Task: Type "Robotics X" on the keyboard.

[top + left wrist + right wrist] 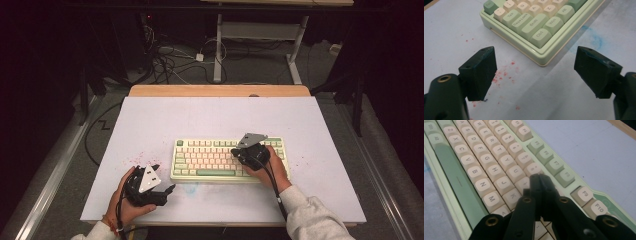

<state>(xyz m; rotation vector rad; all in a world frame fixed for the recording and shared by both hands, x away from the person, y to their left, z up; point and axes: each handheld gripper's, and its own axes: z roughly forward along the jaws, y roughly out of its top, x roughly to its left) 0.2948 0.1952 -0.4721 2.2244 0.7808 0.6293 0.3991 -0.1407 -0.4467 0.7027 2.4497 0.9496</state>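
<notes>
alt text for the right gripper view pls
The right gripper's black fingers are shut together, tips low over the cream keys of a pale green keyboard, around the I key. The keyboard runs diagonally across a white table.

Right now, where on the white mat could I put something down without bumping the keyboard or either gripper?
The mat is bare between the keyboard and the wooden table edge, and along its far-left side. It is crowded at the near edge: the open left gripper sits by the keyboard's front-left corner, and the shut right gripper is over the keys.

Lab: floor cables [165, 60], black curtains [45, 60].
</notes>
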